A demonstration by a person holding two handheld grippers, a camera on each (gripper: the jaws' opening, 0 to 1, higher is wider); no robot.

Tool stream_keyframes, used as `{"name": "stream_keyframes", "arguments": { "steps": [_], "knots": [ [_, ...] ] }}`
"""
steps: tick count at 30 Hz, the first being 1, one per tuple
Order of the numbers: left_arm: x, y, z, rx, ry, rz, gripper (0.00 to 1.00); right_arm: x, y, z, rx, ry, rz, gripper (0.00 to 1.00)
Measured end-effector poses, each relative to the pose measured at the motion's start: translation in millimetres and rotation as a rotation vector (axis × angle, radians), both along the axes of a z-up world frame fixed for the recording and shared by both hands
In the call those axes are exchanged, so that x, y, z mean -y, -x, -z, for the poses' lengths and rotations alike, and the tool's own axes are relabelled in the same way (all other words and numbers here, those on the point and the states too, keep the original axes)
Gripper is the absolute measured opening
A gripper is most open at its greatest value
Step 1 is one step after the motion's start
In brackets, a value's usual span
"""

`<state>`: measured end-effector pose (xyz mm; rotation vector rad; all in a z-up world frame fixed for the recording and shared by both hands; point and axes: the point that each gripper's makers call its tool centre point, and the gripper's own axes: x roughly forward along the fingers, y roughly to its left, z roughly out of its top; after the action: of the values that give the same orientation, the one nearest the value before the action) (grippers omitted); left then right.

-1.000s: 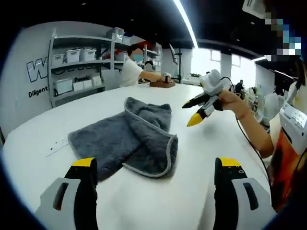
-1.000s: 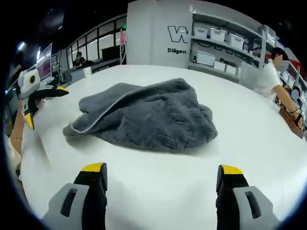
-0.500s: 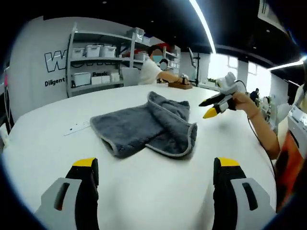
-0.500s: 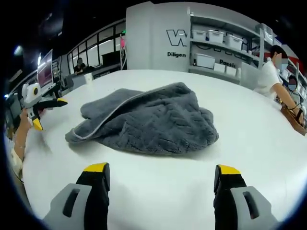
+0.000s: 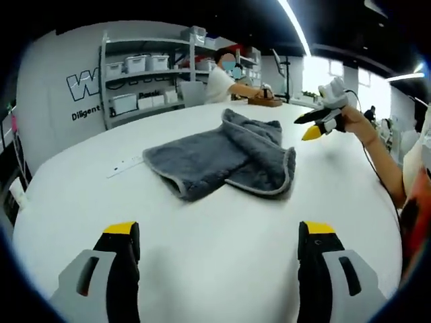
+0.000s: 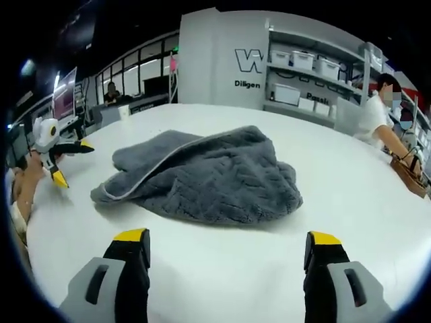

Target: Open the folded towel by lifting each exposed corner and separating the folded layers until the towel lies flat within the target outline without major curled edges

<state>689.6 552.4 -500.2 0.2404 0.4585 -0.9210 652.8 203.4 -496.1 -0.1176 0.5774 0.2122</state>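
A dark grey towel (image 5: 225, 157) with a light edge trim lies folded and bunched on the white table (image 5: 222, 249); its folded flap faces the right side in the left gripper view. In the right gripper view the towel (image 6: 209, 176) sits mid-table ahead of the jaws. My left gripper (image 5: 219, 252) is open, well short of the towel, nothing between its yellow-tipped jaws. My right gripper (image 6: 225, 259) is also open and empty, short of the towel. The right gripper (image 5: 322, 121) appears held above the table beyond the towel; the left gripper (image 6: 59, 156) appears at the far left.
Shelves with white bins (image 5: 138, 81) stand behind the table by a lettered wall. A person (image 5: 225, 77) works at the table's far end beside a wooden box (image 5: 266, 102). A small strip (image 5: 124, 167) lies on the table left of the towel.
Both views have shifted with the hands: the towel sits farther off in the left gripper view. The towel itself has not moved. Both grippers stay open.
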Motion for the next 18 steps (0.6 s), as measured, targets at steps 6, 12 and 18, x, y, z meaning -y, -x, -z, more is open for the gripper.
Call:
{"name": "stream_keyframes", "arguments": {
  "steps": [6, 12, 18],
  "knots": [
    [-7, -1.8, -3.7, -0.006, 0.026, -0.015, 0.96, -14, -9, -9.3, -0.02, 0.067, -0.094, 0.91],
    [-11, -4.4, -3.8, -0.033, 0.059, -0.028, 0.96, -43, -25, -28.8, -0.047, 0.127, -0.238, 0.91],
    [-16, -6.9, -5.0, -0.035, 0.068, -0.042, 0.96, -45, -61, -59.0, -0.002, 0.088, -0.262, 0.89]
  ]
}}
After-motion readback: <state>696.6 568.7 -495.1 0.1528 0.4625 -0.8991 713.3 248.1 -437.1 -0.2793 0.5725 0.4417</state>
